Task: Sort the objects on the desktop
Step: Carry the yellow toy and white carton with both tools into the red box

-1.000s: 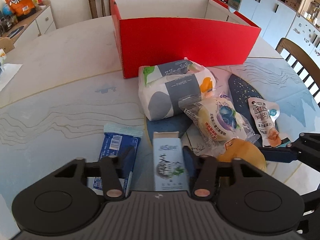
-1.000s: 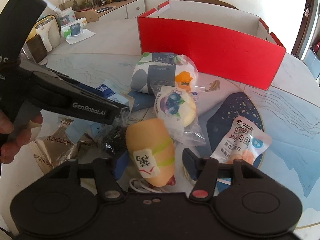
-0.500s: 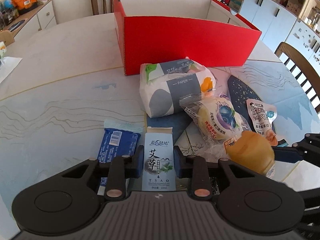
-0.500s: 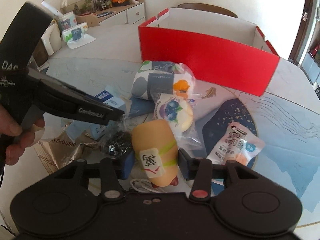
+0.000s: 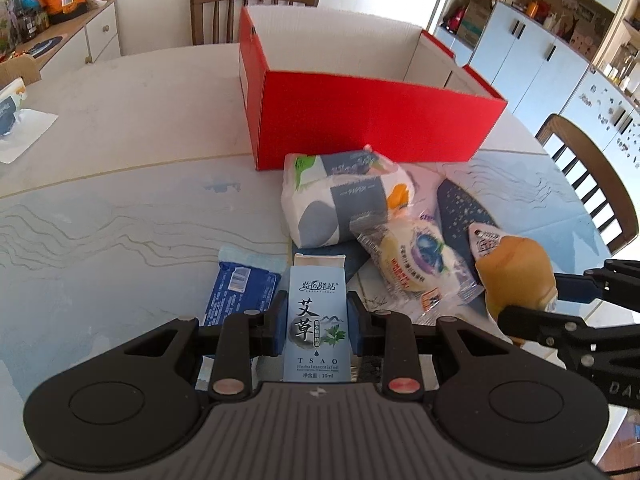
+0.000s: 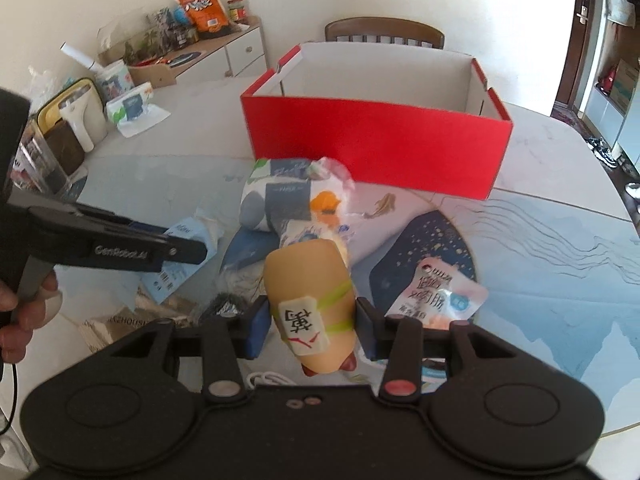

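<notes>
My left gripper [image 5: 317,330] is shut on a small light-blue essential oil box [image 5: 316,312] and holds it above the table. My right gripper [image 6: 310,326] is shut on a tan squishy toy [image 6: 310,298] with a white mahjong tile on it; the toy also shows in the left wrist view [image 5: 516,272]. The open red box [image 5: 372,124] stands behind the pile and shows in the right wrist view [image 6: 376,140]. On the table lie a tissue pack [image 5: 340,196], a wrapped blueberry bun [image 5: 416,260], a blue wipes packet [image 5: 240,292] and a pink snack pouch [image 6: 436,296].
Wooden chairs stand behind the box [image 5: 252,12] and at the right [image 5: 588,176]. A sideboard with snack bags [image 6: 200,4] and a kettle [image 6: 80,120] are at the left. A dark round mat [image 6: 424,248] lies under the items. Brown wrappers [image 6: 120,320] lie near the front edge.
Both grippers closed on their items and lifted them: the left on the oil box, the right on the squishy toy. Both views now look from higher, toward the red box.
</notes>
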A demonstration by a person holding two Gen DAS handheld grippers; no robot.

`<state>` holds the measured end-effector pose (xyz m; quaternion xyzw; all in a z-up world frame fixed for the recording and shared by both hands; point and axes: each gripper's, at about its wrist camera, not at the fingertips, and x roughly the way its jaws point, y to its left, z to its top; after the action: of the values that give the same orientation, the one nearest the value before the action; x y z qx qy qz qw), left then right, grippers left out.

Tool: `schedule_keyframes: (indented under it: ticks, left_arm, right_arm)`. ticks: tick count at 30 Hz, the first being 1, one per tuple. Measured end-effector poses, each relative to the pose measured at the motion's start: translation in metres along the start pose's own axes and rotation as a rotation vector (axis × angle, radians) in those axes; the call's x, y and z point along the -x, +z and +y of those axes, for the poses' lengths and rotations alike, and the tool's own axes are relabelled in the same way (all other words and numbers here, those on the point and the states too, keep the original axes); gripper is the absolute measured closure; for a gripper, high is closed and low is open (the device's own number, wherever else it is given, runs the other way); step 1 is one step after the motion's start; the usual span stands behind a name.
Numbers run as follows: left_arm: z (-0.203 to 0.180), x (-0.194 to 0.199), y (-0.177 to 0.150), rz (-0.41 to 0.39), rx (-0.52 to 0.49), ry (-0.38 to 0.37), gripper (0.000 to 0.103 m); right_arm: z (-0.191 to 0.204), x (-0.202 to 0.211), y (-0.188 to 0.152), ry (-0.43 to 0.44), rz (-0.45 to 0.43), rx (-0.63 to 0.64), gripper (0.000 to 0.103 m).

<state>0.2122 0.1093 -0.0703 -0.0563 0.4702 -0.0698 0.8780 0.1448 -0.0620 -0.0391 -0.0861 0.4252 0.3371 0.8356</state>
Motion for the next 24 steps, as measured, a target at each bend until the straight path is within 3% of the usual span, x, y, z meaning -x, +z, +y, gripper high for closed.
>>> schedule_keyframes:
  ticks: [11, 24]
  left_arm:
    - [-0.010, 0.017, 0.014, -0.018, -0.019, -0.018, 0.075]
    - [-0.023, 0.028, 0.062, -0.075, -0.052, -0.031, 0.075]
  right_arm:
    - [-0.019, 0.014, 0.027, -0.025, -0.027, -0.033, 0.059]
    - [-0.053, 0.027, 0.085, -0.023, -0.088, -0.054, 0.060]
